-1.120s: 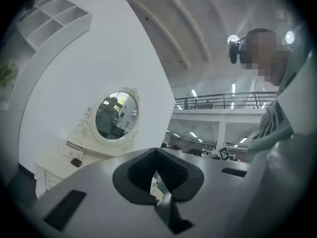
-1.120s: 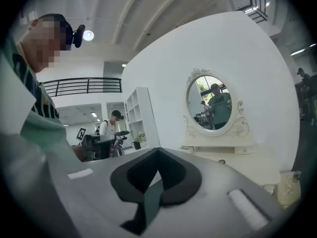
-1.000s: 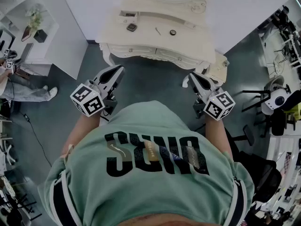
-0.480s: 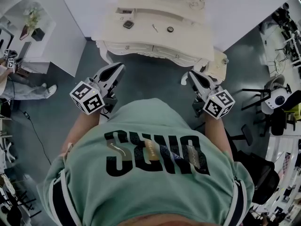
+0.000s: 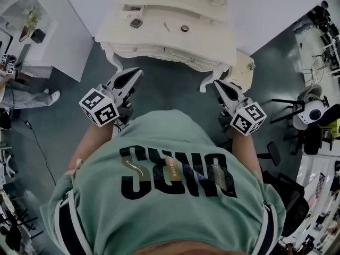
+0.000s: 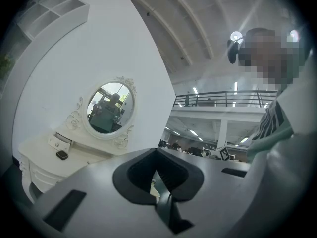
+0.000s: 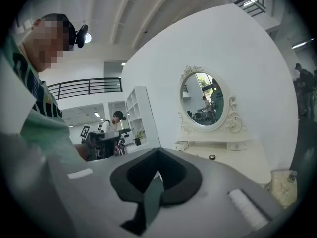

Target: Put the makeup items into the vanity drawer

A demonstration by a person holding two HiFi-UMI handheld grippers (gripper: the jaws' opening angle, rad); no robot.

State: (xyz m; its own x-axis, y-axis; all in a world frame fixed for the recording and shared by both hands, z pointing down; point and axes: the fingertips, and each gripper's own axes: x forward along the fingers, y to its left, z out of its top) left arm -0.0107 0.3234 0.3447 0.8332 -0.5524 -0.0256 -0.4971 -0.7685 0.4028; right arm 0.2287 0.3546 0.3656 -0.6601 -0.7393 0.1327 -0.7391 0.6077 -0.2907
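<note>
The cream vanity (image 5: 175, 47) stands ahead of me in the head view, its front drawers closed. On its top lie a dark compact (image 5: 136, 23), a thin stick (image 5: 166, 27) and a small round pot (image 5: 184, 28). A little drawer box (image 5: 131, 8) sits at the back. My left gripper (image 5: 133, 76) and right gripper (image 5: 218, 84) hang over the floor short of the vanity, both shut and holding nothing. The left gripper view shows the vanity (image 6: 44, 157), its oval mirror (image 6: 110, 108) and the compact (image 6: 62, 154). The right gripper view shows the round pot (image 7: 212, 157) on the top.
A cream padded stool (image 5: 241, 70) stands at the vanity's right corner. White shelving (image 5: 26, 15) is at the left, and a seated person's legs (image 5: 24, 97) are beside it. Office chairs (image 5: 313, 116) crowd the right side.
In the head view the vanity and its items have slid up and to the left. Both grippers stay shut and nearly in the same place.
</note>
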